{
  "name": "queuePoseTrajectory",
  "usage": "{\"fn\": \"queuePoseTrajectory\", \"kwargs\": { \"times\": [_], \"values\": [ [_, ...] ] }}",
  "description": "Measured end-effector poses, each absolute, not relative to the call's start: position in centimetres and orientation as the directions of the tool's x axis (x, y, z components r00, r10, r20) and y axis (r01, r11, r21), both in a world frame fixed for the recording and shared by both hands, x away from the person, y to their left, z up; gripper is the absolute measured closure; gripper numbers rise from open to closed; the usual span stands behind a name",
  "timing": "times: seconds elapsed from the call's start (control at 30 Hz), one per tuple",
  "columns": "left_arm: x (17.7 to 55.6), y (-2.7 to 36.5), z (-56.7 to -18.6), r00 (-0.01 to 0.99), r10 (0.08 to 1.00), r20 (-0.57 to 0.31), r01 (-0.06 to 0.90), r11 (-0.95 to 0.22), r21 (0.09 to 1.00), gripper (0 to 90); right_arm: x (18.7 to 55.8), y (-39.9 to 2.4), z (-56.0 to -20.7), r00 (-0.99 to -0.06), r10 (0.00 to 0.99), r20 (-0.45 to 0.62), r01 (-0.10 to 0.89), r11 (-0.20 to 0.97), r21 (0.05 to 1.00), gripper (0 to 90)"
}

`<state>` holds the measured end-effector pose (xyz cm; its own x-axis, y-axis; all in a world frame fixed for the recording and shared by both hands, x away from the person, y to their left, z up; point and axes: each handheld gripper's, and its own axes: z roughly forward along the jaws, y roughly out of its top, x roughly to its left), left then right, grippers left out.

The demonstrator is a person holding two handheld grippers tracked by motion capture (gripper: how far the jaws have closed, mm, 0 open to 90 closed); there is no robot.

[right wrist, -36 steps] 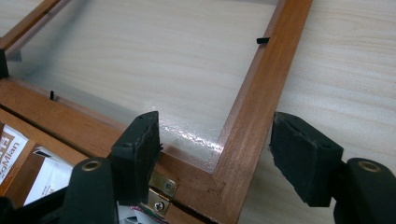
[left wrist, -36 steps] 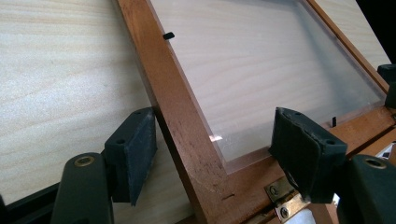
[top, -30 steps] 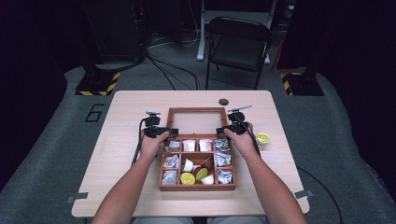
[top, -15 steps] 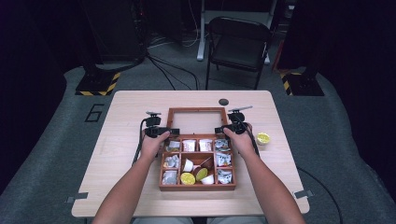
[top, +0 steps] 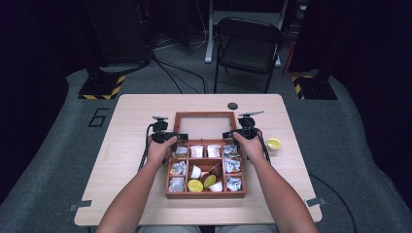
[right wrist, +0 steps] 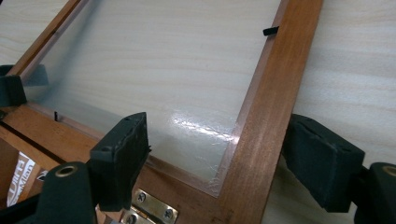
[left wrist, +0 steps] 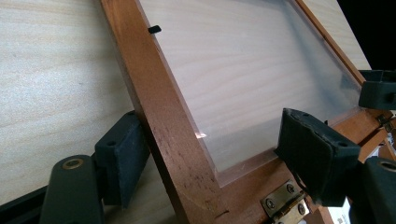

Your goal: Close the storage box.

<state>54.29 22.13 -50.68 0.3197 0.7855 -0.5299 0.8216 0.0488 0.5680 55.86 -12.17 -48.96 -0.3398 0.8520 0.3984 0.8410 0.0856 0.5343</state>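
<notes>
Our two forearms come in from the near edge of the table and run forward, almost parallel, a little apart from each other. Each hand is closed around the body of its tool, with the palm turned down.

Our left gripper (top: 171, 136) lies low and nearly level and points toward the right one. Its jaws have just been opening; they stand apart, and the inner pad (left wrist: 317, 161) is not pressing on anything.

Our right gripper (top: 234, 134) mirrors it and points toward the left one. Its jaws have also just been opening and stand wide, with both pads (right wrist: 122, 158) free.
</notes>
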Motion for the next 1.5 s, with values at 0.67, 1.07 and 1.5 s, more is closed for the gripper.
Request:
{"fn": "queuePoseTrajectory", "kwargs": {
  "times": [0.67, 1.07, 1.5],
  "values": [
    [53.8, 22.4, -49.1, 0.334, 0.802, -0.496, 0.775, 0.066, 0.629, 32.7, 55.0, -12.0, -46.9, -0.364, 0.869, 0.336, 0.790, 0.096, 0.605, 30.3],
    [53.1, 22.0, -46.8, 0.363, 0.837, -0.410, 0.740, 0.008, 0.673, 38.6, 53.6, -12.3, -44.9, -0.379, 0.871, 0.311, 0.749, 0.092, 0.656, 36.9],
    [51.2, 22.6, -45.3, 0.424, 0.814, -0.397, 0.671, 0.012, 0.741, 41.4, 51.2, -12.3, -43.3, -0.426, 0.878, 0.219, 0.679, 0.150, 0.719, 44.1]
  ]
}}
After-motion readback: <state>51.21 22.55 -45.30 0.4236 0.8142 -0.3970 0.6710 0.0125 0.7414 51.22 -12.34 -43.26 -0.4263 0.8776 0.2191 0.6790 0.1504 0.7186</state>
